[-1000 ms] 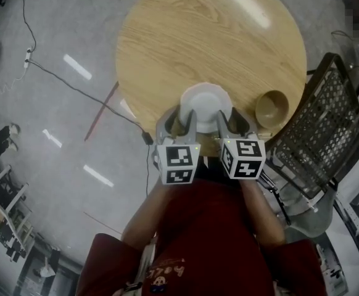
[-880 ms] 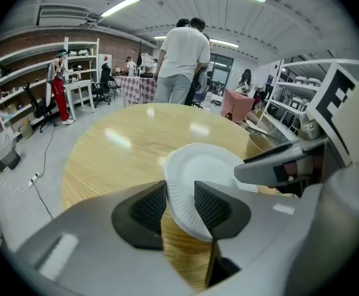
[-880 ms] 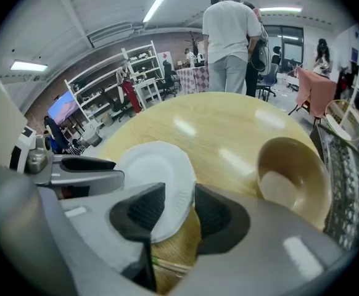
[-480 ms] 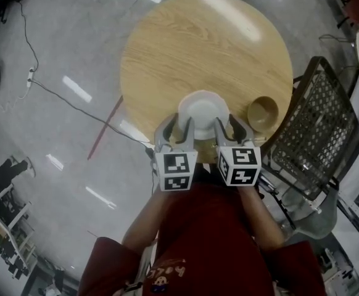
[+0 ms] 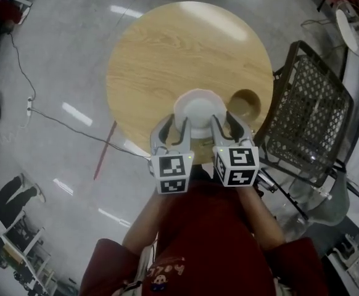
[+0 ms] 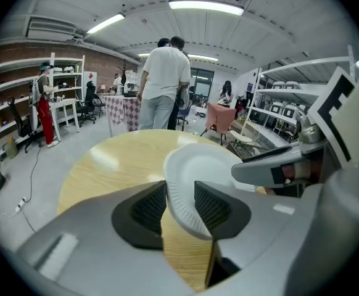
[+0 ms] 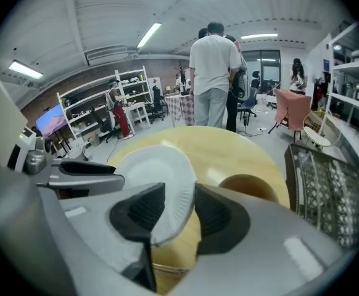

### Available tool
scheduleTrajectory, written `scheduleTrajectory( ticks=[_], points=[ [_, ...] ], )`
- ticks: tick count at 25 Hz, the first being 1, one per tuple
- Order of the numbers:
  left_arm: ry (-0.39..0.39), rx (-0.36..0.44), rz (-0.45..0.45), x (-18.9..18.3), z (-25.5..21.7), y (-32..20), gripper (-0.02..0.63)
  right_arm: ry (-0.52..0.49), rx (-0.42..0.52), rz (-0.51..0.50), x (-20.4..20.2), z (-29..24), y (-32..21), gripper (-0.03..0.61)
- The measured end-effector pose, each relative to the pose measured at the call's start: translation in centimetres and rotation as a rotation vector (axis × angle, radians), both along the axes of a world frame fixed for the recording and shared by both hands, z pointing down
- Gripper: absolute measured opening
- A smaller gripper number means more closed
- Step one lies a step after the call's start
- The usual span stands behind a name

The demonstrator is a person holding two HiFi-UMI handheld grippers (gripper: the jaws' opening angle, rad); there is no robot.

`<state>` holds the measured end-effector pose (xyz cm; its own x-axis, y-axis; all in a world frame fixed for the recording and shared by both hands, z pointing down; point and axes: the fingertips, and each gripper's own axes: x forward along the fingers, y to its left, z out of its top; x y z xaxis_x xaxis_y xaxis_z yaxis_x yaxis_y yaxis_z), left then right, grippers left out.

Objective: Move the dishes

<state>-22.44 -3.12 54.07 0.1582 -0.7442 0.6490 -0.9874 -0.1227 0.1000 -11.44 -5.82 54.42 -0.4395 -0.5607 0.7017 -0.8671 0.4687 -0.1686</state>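
Observation:
A white plate (image 5: 199,112) with a scalloped rim hangs above the near edge of the round wooden table (image 5: 167,54), held by both grippers. My left gripper (image 5: 174,132) is shut on the plate's (image 6: 195,187) left rim, with the rim between its black pads (image 6: 148,207). My right gripper (image 5: 222,128) is shut on the plate's (image 7: 158,184) right rim in the same way. A tan bowl (image 5: 245,105) stands on the table to the right of the plate and shows past the right jaw as a brown bowl (image 7: 248,187).
A black wire basket (image 5: 309,119) sits to the right of the table, also in the right gripper view (image 7: 330,184). Cables (image 5: 62,125) run over the grey floor on the left. Two persons (image 6: 164,82) stand beyond the table, with shelves (image 6: 56,97) along the walls.
Both grippers have risen together with the plate between them. The plate now sits higher off the table's near edge, and the table and bowl have shifted in the head view.

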Motion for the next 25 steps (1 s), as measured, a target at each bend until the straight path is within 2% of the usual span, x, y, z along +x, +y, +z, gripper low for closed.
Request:
scheduleTrajectory(
  ticks=[6, 25],
  points=[
    [0.004, 0.044, 0.062, 3.2, -1.5, -1.6, 0.155, -0.004, 0.042, 0.068, 3.4, -1.5, -0.5, 0.155],
    [-0.019, 0.125, 0.321, 17.5, -4.7, -3.5, 0.155, -0.043, 0.126, 0.338, 17.8, -4.1, -0.2, 0.155]
  ],
)
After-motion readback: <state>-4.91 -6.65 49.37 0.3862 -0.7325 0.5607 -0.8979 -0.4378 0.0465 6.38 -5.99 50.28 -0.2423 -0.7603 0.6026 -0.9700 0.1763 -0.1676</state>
